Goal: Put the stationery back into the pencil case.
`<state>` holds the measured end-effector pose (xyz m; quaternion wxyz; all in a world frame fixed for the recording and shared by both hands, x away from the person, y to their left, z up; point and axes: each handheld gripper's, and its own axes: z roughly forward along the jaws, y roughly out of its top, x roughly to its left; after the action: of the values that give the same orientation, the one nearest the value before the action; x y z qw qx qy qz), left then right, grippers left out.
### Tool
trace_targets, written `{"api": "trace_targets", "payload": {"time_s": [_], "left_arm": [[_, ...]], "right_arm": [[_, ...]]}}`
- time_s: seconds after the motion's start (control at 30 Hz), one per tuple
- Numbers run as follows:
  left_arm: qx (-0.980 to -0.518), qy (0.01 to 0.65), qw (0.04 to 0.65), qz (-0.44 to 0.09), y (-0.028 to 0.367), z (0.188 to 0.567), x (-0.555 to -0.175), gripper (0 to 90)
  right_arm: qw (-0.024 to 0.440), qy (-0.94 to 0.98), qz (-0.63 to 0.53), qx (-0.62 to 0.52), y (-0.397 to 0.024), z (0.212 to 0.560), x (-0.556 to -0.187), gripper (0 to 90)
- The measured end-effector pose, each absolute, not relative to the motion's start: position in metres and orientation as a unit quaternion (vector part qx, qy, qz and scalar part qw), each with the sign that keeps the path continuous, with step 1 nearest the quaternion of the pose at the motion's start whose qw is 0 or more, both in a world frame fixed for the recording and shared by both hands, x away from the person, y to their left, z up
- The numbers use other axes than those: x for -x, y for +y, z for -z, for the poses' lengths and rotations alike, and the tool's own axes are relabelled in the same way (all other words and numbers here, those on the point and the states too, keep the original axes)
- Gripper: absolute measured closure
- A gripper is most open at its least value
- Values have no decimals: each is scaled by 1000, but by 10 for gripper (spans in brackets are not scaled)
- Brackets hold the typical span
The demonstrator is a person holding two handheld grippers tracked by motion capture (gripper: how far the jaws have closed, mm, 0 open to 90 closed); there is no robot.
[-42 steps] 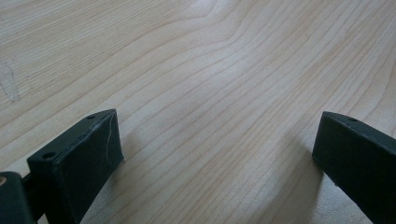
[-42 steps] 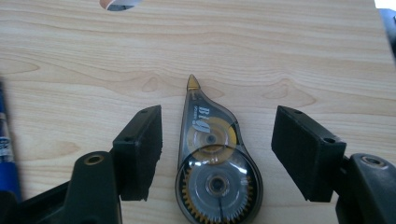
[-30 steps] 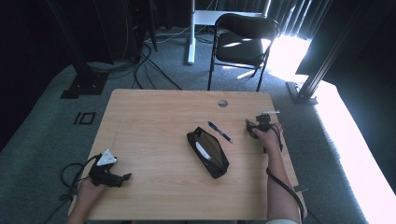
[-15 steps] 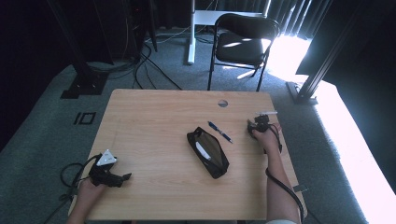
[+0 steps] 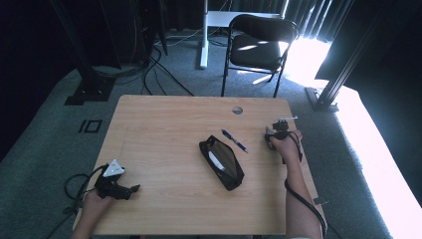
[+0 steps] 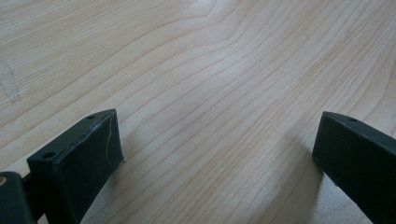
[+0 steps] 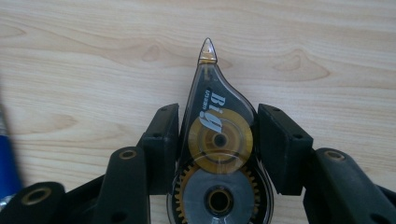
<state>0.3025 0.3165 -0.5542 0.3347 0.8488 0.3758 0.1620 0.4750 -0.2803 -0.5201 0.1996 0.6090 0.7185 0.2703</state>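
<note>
A clear correction tape dispenser (image 7: 217,140) with yellow and grey reels lies flat on the wooden table (image 5: 164,124), its tip pointing away. My right gripper (image 7: 217,116) has just been closing, and its pads (image 7: 164,140) now press on both sides of the dispenser. In the high view this gripper (image 5: 272,138) sits near the table's right edge. My left gripper (image 5: 130,191) rests at the front left corner. Its jaws stand wide open over bare wood (image 6: 215,140).
A black pencil case (image 5: 221,162) lies unzipped at the table's middle, with a blue pen (image 5: 234,140) between it and the right gripper. The pen's blurred end (image 7: 7,154) is close on the left. A cable hole (image 5: 237,110) is near the far edge. A chair (image 5: 259,45) stands behind.
The right hand has shifted very slightly to the left. The left hand, the pencil case and the pen lie as before.
</note>
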Motion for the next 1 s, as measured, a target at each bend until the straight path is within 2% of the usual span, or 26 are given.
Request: {"api": "trace_targets", "payload": {"time_s": [1.0], "left_arm": [[-849,376,335,-162,316,554,-302,16]], "right_arm": [[197,745,-353,-531,-237,445,-421,505]]}}
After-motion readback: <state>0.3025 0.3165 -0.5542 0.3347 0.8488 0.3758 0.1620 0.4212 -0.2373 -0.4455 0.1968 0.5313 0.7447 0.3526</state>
